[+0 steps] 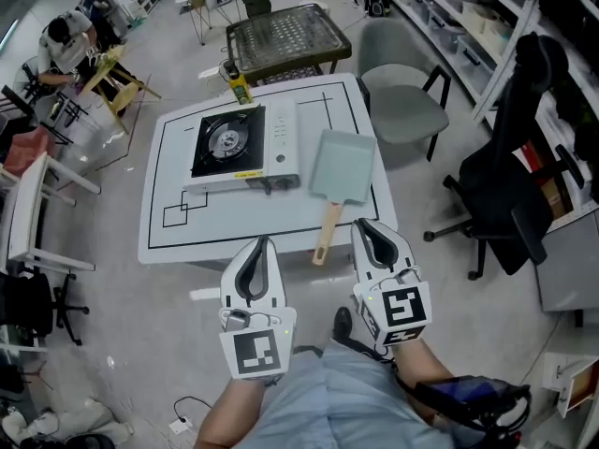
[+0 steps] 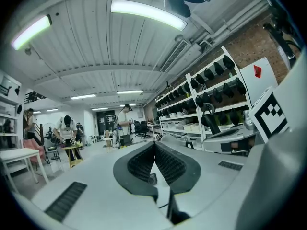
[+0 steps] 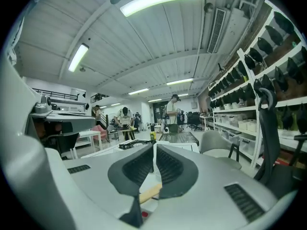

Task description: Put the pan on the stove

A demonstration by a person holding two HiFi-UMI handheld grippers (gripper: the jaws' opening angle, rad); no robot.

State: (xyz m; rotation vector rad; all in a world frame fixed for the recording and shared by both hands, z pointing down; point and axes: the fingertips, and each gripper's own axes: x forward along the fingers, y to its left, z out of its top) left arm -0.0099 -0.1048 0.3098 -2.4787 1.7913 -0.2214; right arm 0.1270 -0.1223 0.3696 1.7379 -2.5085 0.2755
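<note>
pan on table beside stove, not lifted | left gripper closed, empty | right gripper closed, empty | all left

Bare white tabletop lies open before the white-and-black portable gas stove; the grey square wooden-handled pan stands just beside it, a narrow gap between.

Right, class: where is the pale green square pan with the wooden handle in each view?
Head view: pale green square pan, right of the white portable stove.
Left gripper view: not in it.
Right gripper view: only its wooden handle, low centre.
Shared landmark: grey storage shelves.
</note>
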